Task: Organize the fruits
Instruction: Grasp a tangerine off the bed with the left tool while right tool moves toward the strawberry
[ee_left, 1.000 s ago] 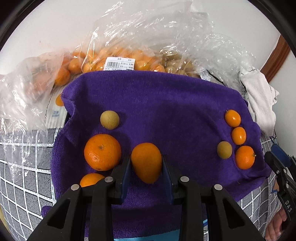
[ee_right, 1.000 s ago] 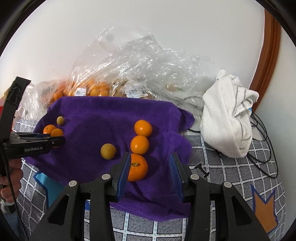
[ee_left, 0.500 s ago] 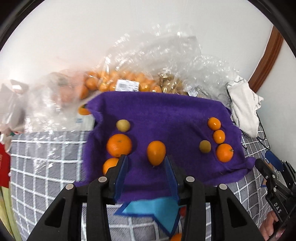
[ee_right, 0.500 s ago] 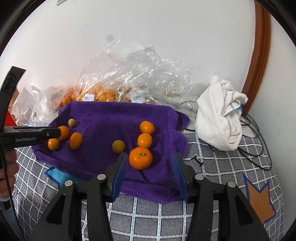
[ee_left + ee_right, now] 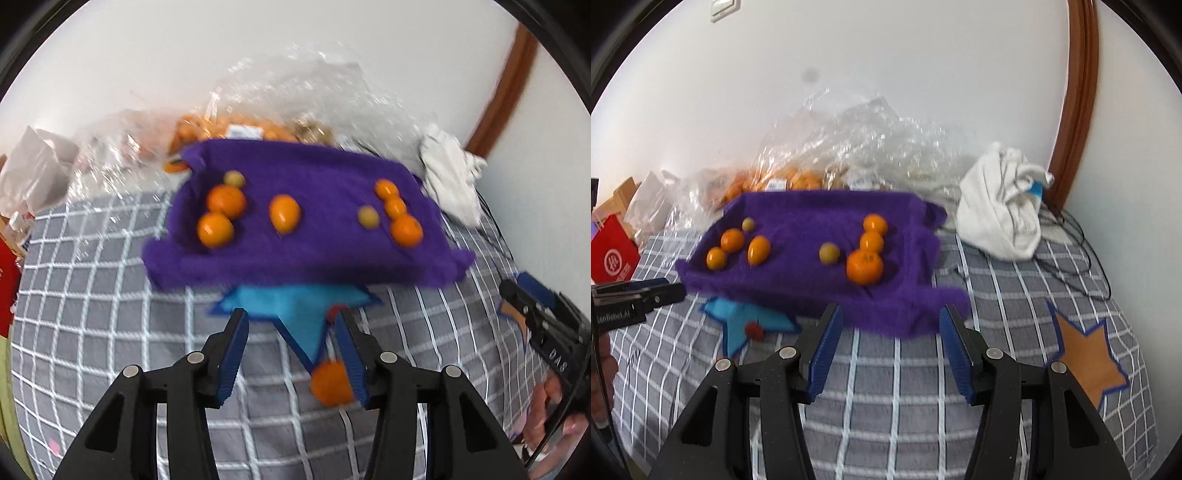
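A purple towel [image 5: 317, 254] [image 5: 812, 291] lies on the checked bedcover. On its left sit two oranges [image 5: 226, 201], an oval orange fruit [image 5: 284, 213] [image 5: 759, 250] and a small yellow-green fruit [image 5: 234, 178]. On its right sit three oranges [image 5: 864, 266] and another small yellow-green fruit [image 5: 829, 253]. My left gripper [image 5: 291, 349] is open and empty, in front of the towel. A loose orange [image 5: 330, 384] lies on the bedcover by its right finger. My right gripper [image 5: 892, 339] is open and empty, in front of the towel's right part.
Clear plastic bags of oranges [image 5: 798, 177] are heaped behind the towel against the wall. A white cloth bundle [image 5: 1001, 214] and black cables lie at the right. A blue star patch [image 5: 295, 314], an orange star patch [image 5: 1086, 358] and a red bag [image 5: 613, 251] also show.
My left gripper has let go of the oval orange fruit, which now lies on the towel, and pulled back. My right gripper has also pulled back from the towel.
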Available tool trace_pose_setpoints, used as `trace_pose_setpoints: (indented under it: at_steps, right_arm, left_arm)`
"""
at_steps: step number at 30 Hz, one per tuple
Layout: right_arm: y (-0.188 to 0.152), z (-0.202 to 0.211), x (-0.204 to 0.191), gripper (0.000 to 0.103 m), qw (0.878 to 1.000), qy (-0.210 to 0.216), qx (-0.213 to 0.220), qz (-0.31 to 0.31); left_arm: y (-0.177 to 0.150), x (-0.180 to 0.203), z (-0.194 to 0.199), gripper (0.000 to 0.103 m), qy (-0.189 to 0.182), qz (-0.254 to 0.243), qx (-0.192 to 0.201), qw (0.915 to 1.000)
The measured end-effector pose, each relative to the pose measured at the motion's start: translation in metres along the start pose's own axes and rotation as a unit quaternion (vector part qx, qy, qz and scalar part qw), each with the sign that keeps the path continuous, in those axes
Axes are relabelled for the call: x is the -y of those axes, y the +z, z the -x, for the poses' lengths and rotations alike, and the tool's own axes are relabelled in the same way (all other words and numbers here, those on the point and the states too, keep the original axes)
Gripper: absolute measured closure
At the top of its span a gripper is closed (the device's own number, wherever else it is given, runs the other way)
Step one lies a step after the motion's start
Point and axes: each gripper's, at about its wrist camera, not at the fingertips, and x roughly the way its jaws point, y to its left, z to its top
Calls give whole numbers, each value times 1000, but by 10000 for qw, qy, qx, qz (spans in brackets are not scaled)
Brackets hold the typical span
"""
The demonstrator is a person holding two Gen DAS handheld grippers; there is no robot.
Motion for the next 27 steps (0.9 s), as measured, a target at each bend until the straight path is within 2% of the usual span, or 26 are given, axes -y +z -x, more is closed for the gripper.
trace_pose_setpoints:
  at_steps: [7, 13, 21, 23, 24, 27]
  right_arm:
    - [-31, 3, 22, 49, 9998, 42, -147, -82]
    - [-50, -5, 34, 49, 9992, 122, -345, -156]
    - [-62, -21, 29, 49, 9982, 224, -527, -160]
    - [-63, -23, 24, 49, 9980, 266, -551, -143]
    - [-63, -25, 22, 49, 9979, 295, -563, -136]
    - [-61, -28, 14, 49, 9976, 344, -591, -102]
  left_arm:
    - [-37, 23, -16, 53, -232, -64, -295, 9993]
    - [-49, 32, -39, 53, -243, -23, -535, 9983]
    - [-56, 35, -52, 53, -122, 7, -605, 9981]
    - [-57, 37, -53, 59, -27, -71, -510, 9987]
    - [-57, 38, -54, 65, 31, -104, -500, 9987]
    - [-55, 37, -53, 65, -40, -175, -491, 9986]
